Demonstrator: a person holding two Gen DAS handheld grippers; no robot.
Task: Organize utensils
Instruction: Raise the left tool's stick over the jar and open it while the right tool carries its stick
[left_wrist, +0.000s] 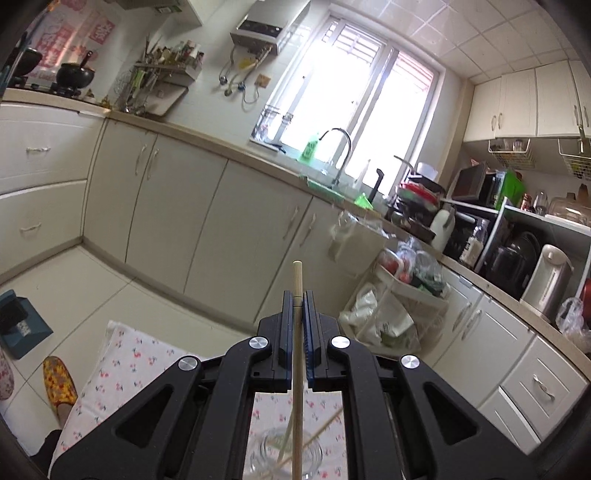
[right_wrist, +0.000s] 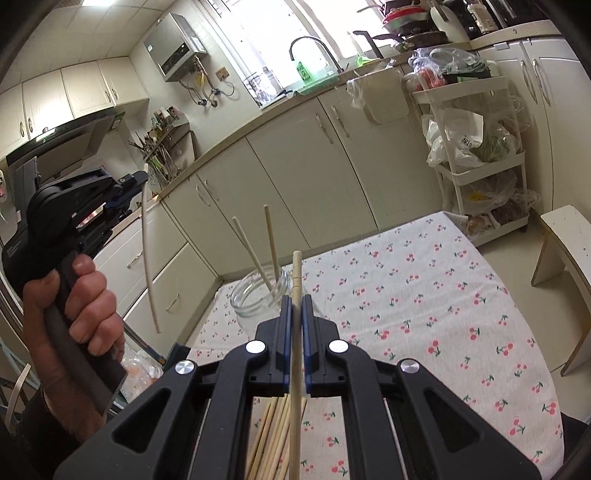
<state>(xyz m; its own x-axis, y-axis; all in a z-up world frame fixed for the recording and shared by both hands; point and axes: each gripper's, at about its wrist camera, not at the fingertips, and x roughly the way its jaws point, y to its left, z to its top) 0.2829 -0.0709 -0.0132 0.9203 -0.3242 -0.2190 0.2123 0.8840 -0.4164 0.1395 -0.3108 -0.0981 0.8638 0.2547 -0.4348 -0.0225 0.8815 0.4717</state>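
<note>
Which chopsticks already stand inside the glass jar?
The two chopsticks leaning in the glass jar; each tool clamps another, and the rest lie on the cloth.

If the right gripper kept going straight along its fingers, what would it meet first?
Probably the glass jar, standing just ahead of the right gripper on the cherry-print cloth; depth is uncertain, though.

We see open cloth right of the jar (right_wrist: 260, 295); two chopsticks (right_wrist: 258, 254) block its mouth at centre frame.
</note>
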